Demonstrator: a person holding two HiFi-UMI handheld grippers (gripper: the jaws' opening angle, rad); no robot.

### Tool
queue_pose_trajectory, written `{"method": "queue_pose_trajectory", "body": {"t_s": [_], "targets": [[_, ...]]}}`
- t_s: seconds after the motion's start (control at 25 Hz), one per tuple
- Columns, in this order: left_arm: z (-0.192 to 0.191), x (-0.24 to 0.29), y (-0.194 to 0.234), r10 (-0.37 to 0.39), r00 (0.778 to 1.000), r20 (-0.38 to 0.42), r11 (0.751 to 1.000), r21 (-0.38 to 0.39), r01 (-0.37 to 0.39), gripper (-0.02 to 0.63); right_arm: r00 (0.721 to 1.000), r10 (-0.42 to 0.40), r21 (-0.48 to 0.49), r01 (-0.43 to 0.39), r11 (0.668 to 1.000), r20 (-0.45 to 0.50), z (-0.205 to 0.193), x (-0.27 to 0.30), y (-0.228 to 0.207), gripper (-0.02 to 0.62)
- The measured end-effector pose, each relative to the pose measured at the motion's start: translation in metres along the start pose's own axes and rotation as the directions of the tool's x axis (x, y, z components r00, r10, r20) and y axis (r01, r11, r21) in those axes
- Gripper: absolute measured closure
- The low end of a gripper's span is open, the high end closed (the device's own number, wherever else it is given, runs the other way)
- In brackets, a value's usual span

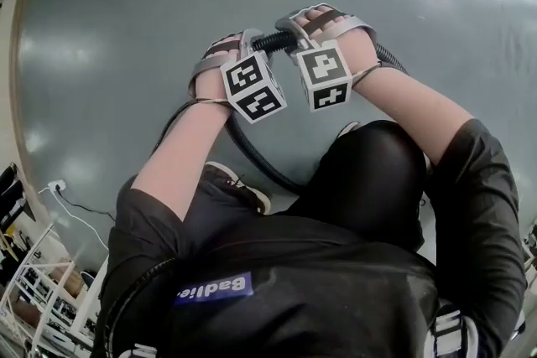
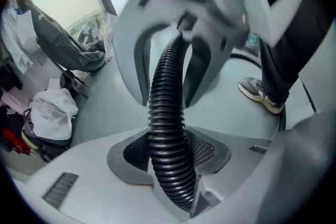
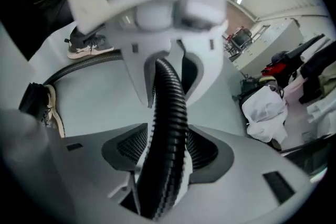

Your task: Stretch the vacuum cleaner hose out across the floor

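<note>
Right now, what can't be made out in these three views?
- Hose ends and the vacuum cleaner: in no view; in the head view the hose passes behind the person's knee.
- Head view: the jaws around it hidden under the marker cubes.
- Gripper views: clutter at the edges too blurred to identify.

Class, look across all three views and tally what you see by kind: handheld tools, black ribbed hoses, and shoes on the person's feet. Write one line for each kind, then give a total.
tools: 2, the left tool and the right tool
black ribbed hose: 1
shoes: 2, one and the other
Total: 5
</note>
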State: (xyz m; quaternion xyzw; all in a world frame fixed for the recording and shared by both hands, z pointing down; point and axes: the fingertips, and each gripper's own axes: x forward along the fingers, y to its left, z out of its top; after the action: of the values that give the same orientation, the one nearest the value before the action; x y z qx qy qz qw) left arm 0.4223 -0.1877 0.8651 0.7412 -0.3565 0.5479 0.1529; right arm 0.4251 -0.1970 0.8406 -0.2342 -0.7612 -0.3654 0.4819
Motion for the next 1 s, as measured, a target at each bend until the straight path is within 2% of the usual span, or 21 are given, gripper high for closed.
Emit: {"method": "queue_pose_trajectory", "body": {"t_s": [0.04, 0.12, 0.2, 0.28, 0.36, 0.52, 0.68, 0.84, 0.88, 0.92, 0.96, 1.0], "targets": [[0.007, -0.011, 0.006, 0.014, 1.000, 0.015, 1.000, -0.007, -0.014, 0.420, 1.000, 0.003, 0.015, -0.003, 1.000, -0.006, 0.007, 0.004, -0.008, 0.380], [0.014, -0.027, 0.016, 0.054, 0.997, 0.057, 0.998, -0.018, -0.053, 0.413, 1.000, 0.015, 0.110, -0.014, 0.994, -0.008, 0.015, 0.006, -0.021, 0.456], [0.008, -0.036, 0.025, 0.111, 0.988, 0.103, 0.993, -0.041, -0.108, 0.405, 0.999, 0.034, 0.214, -0.027, 0.976, -0.025, 0.011, 0.004, -0.028, 0.459], [-0.008, -0.041, 0.030, 0.151, 0.981, 0.126, 0.984, -0.109, -0.137, 0.331, 0.997, 0.029, 0.263, -0.010, 0.965, -0.067, 0.000, 0.000, -0.036, 0.459], [-0.022, -0.045, 0.032, 0.166, 0.975, 0.149, 0.970, -0.203, -0.134, 0.295, 0.995, 0.011, 0.304, 0.021, 0.952, -0.103, -0.009, -0.008, -0.046, 0.459], [-0.044, -0.044, 0.015, 0.139, 0.977, 0.165, 0.947, -0.311, -0.082, 0.282, 0.990, -0.014, 0.403, 0.069, 0.913, -0.138, -0.013, -0.026, -0.066, 0.459], [-0.072, -0.036, 0.006, 0.119, 0.979, 0.165, 0.897, -0.440, -0.035, 0.262, 0.986, -0.034, 0.484, 0.109, 0.868, -0.161, -0.012, -0.035, -0.077, 0.459], [-0.105, -0.017, -0.008, 0.050, 0.987, 0.153, 0.863, -0.504, 0.034, 0.262, 0.983, -0.045, 0.540, 0.135, 0.831, -0.177, -0.013, -0.043, -0.082, 0.459], [-0.109, -0.015, -0.009, 0.031, 0.987, 0.156, 0.862, -0.505, 0.052, 0.265, 0.983, -0.040, 0.542, 0.133, 0.830, -0.179, -0.012, -0.046, -0.081, 0.459], [-0.111, -0.014, -0.008, 0.010, 0.988, 0.152, 0.867, -0.493, 0.067, 0.338, 0.983, -0.036, 0.539, 0.130, 0.832, -0.182, -0.011, -0.047, -0.079, 0.457], [-0.113, -0.013, -0.006, -0.013, 0.990, 0.141, 0.879, -0.471, 0.078, 0.383, 0.981, -0.031, 0.529, 0.129, 0.839, -0.189, -0.011, -0.047, -0.077, 0.457], [-0.117, -0.012, -0.003, -0.035, 0.992, 0.123, 0.892, -0.444, 0.087, 0.386, 0.979, -0.023, 0.514, 0.126, 0.848, -0.201, -0.011, -0.045, -0.074, 0.457]]}}
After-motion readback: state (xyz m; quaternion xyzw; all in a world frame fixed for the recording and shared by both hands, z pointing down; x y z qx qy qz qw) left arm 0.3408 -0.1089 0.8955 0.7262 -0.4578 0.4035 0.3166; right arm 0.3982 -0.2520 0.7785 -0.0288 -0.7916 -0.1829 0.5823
